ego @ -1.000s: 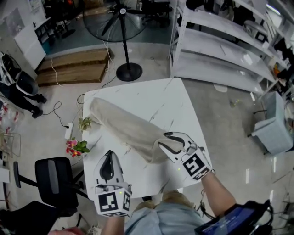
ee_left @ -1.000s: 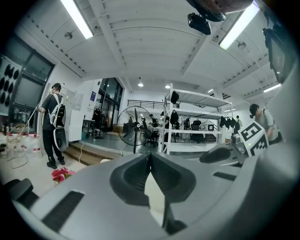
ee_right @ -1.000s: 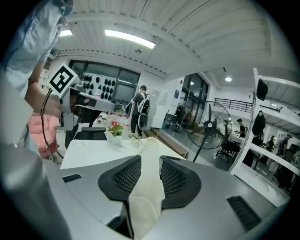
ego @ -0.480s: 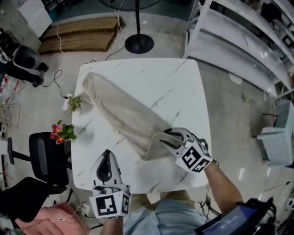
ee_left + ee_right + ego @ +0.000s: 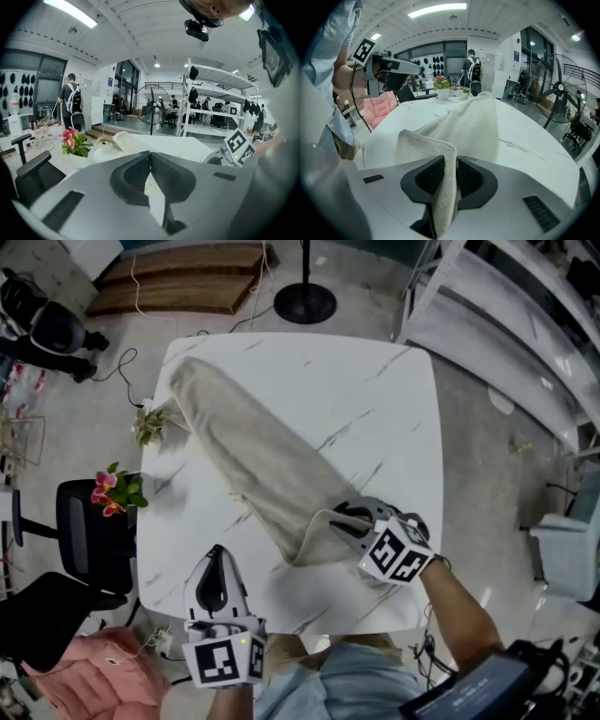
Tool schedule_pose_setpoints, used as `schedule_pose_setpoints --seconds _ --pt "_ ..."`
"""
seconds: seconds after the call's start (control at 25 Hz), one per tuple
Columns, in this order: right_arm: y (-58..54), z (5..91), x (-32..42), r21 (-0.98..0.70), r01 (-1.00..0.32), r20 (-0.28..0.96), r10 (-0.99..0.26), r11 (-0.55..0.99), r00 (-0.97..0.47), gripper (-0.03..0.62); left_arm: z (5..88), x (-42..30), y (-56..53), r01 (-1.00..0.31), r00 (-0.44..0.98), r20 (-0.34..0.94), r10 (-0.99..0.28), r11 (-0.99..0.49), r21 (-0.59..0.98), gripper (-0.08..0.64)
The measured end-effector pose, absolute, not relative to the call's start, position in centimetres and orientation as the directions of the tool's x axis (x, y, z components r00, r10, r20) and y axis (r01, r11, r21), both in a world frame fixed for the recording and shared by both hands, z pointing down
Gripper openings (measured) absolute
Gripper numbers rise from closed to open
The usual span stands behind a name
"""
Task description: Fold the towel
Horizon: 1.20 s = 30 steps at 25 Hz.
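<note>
Right gripper [image 5: 345,524]: jaws have just been closing, clamped on the towel [image 5: 253,456] end (fold between pads).
Left gripper [image 5: 217,559]: jaws together, empty, over table [image 5: 375,399].

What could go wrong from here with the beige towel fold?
1. The right gripper, whose jaws have just been closing, pinches only a thin edge of the long beige terry towel. It may slip out when pulled.
2. The shut, empty left gripper holds no corner, so the fold could go skewed.
3. The towel's far end lies by a small pale plant at the white marble table edge. Dragging may knock it off.
</note>
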State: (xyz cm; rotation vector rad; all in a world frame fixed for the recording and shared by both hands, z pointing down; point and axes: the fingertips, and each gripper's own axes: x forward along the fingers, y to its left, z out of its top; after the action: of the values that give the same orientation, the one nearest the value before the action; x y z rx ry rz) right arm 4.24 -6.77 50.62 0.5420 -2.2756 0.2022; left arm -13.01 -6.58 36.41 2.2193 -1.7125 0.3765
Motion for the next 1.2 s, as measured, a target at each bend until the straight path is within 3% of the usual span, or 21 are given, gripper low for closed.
schedule_pose_setpoints --seconds 0.12,0.28,0.48,0.6,0.72,0.88,1.2 --pt "-6.7 49.7 3.9 0.03 -0.421 0.707 -0.316 0.907 -0.632 0.049 36.2 -13.1 -6.7 -0.971 0.237 0.388 -0.89 -0.224 0.078 0.008" --pt "-7.1 47.4 3.2 0.019 -0.418 0.633 -0.335 0.908 -0.698 0.032 35.6 -12.3 -7.0 -0.97 0.244 0.384 -0.891 -0.232 0.077 0.008" --pt "-10.5 44.0 6.5 -0.042 -0.583 0.474 -0.497 0.812 -0.727 0.031 34.0 -10.2 -7.6 -0.959 0.277 0.368 -0.888 -0.278 0.052 0.008" --pt "-13.4 42.8 13.3 -0.138 -0.769 0.387 -0.681 0.624 -0.622 0.031 33.1 -8.4 -8.3 -0.947 0.309 0.361 -0.88 -0.32 0.032 0.008" --pt "-14.4 43.8 22.7 -0.249 -0.911 0.366 -0.84 0.328 -0.402 0.032 32.8 -6.6 -8.8 -0.932 0.342 0.364 -0.866 -0.362 0.015 0.008" --pt "-12.2 47.4 31.5 -0.344 -0.939 0.421 -0.892 0.013 -0.166 0.034 33.3 -4.7 -9.2 -0.915 0.375 0.38 -0.846 -0.403 0.008 0.008" --pt "-10.3 50.2 33.7 -0.317 -0.947 0.469 -0.878 -0.061 -0.101 0.034 34.0 -3.0 -9.7 -0.898 0.406 0.395 -0.824 -0.44 0.003 0.008"
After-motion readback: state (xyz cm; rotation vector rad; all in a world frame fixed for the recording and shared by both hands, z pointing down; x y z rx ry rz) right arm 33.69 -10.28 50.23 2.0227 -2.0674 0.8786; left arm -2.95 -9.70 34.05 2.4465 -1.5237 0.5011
